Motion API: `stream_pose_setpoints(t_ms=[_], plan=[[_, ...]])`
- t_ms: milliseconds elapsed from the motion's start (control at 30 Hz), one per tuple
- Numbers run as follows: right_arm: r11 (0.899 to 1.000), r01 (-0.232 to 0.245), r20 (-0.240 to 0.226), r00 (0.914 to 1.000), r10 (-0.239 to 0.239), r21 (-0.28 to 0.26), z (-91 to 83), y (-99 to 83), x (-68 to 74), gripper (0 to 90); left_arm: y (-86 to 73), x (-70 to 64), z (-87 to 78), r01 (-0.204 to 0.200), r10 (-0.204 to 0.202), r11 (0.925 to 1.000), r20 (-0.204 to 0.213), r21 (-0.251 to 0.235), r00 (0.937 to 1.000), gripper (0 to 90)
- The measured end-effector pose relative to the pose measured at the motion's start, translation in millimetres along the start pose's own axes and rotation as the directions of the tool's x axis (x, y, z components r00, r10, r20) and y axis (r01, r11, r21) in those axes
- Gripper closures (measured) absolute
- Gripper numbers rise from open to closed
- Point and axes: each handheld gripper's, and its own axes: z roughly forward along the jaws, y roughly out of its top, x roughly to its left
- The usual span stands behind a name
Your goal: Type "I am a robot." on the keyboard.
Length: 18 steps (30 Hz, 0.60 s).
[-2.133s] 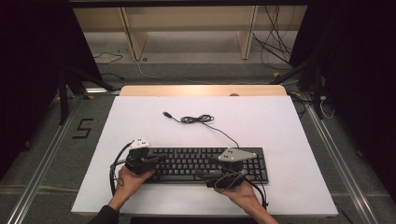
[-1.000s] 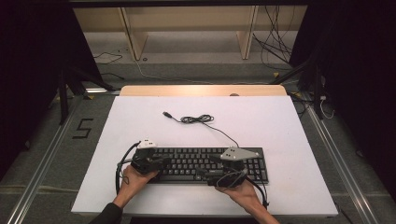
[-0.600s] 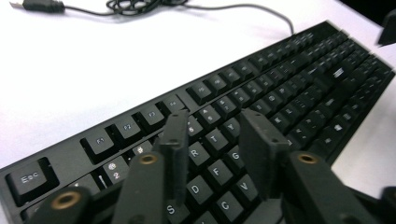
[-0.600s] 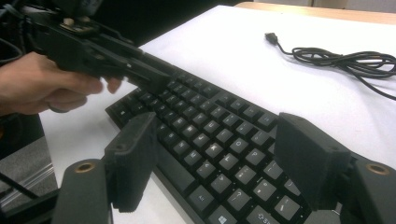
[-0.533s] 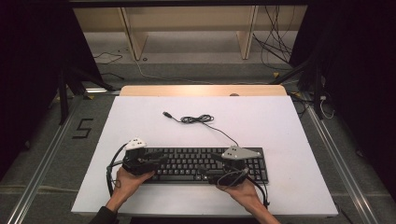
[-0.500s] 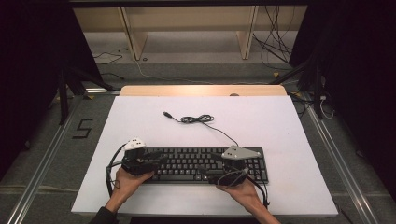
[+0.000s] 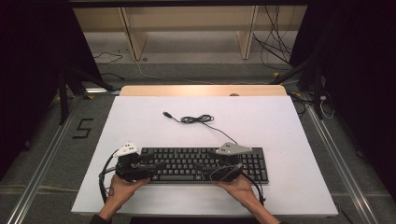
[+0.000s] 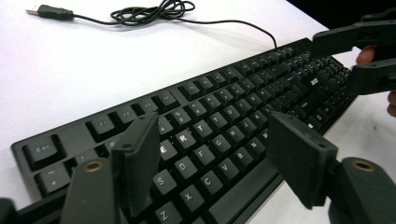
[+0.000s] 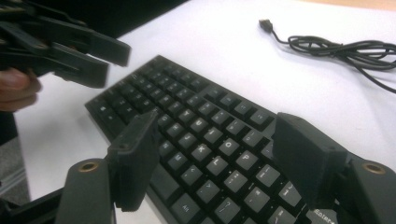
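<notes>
White-topped table [image 7: 140,116] with a bare wooden strip along its far edge. Black keyboard [image 7: 196,163] lies flat near the front edge; its coiled cable [image 7: 198,119] and USB plug [image 7: 166,114] lie behind, mid-table.

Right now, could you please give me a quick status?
Left gripper and right gripper open, over keyboard. Cable coiled behind, clear.

A lab: black curtains [image 7: 28,70], floor rails [image 7: 39,163], loose cables [image 7: 275,46].

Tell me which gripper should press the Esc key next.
Left. The left gripper hangs open over the keyboard's left end, near Esc; the right gripper sits toward the right half.
</notes>
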Motion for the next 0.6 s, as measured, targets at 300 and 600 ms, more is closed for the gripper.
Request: stream_pose_setpoints(t_ms=[300, 600], plan=[[1.0, 0.007, 0.018, 0.9998, -0.007, 0.026, 12.1, 1.4, -2.8, 36.1, -4.0, 0.3, -8.1, 0.003, -0.003, 0.9996, 0.0, -0.028, 1.0, 31.0], [0.997, 0.019, 0.026, 0.9994, -0.021, 0.071, 26.1, 6.2, -4.5, 63.1, -9.0, -2.9, -9.5, -0.006, 0.006, 0.9996, -0.002, -0.028, 1.0, 30.0]])
